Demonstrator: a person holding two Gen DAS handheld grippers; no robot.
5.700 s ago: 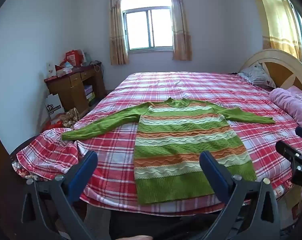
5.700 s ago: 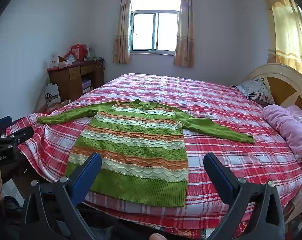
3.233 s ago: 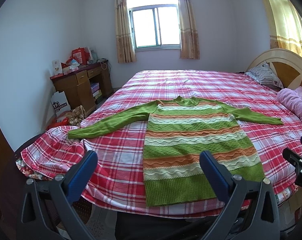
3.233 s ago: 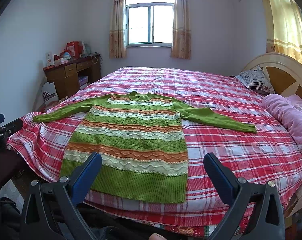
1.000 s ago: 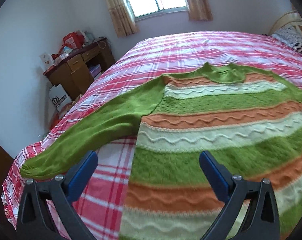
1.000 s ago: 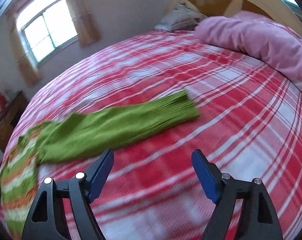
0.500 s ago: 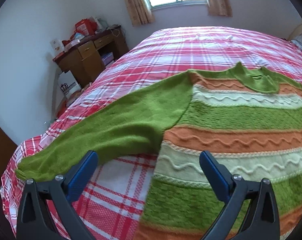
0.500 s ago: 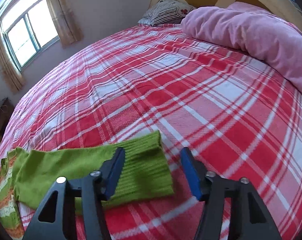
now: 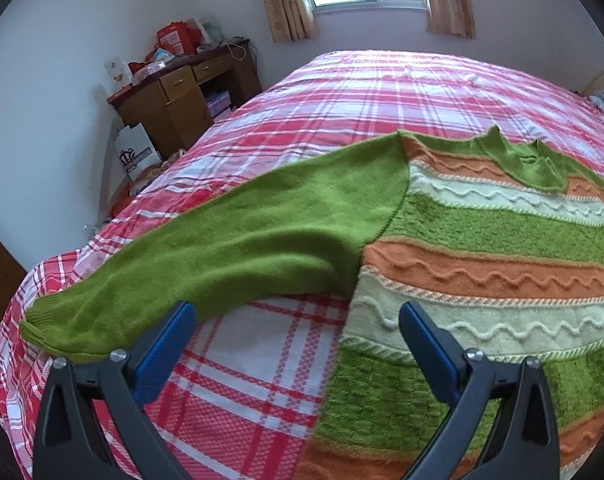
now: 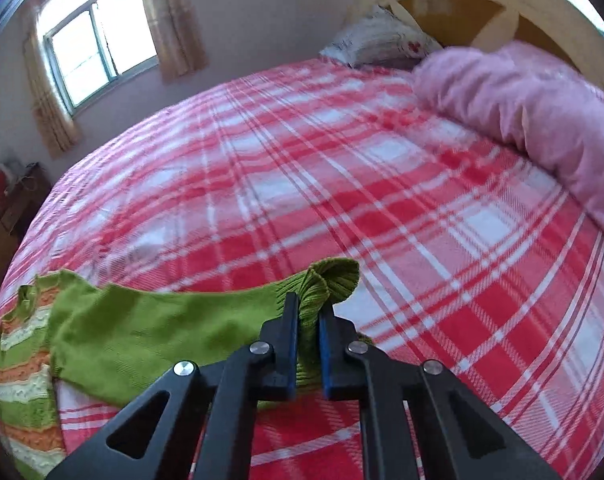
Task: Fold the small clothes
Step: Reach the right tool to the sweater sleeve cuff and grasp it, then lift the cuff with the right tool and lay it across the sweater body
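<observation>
Right claw (image 10: 306, 320) has just pinched shut on the cuff (image 10: 333, 278) of the sweater's (image 9: 481, 240) right sleeve; left claw (image 9: 296, 334) hangs wide open and empty over the left sleeve (image 9: 222, 248). Folding has barely begun: the sweater lies spread flat on the bed (image 9: 381, 88), every fold seemingly still to do.

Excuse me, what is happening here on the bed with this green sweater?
A person is folding a striped green sweater spread on a bed with a red plaid cover, working a pair of tongs in each hand. The right tongs have just closed on the cuff of the right sleeve and pinch it, bunching the knit upward. The left tongs are open above the other sleeve, gripping nothing. No fold is made yet.
</observation>
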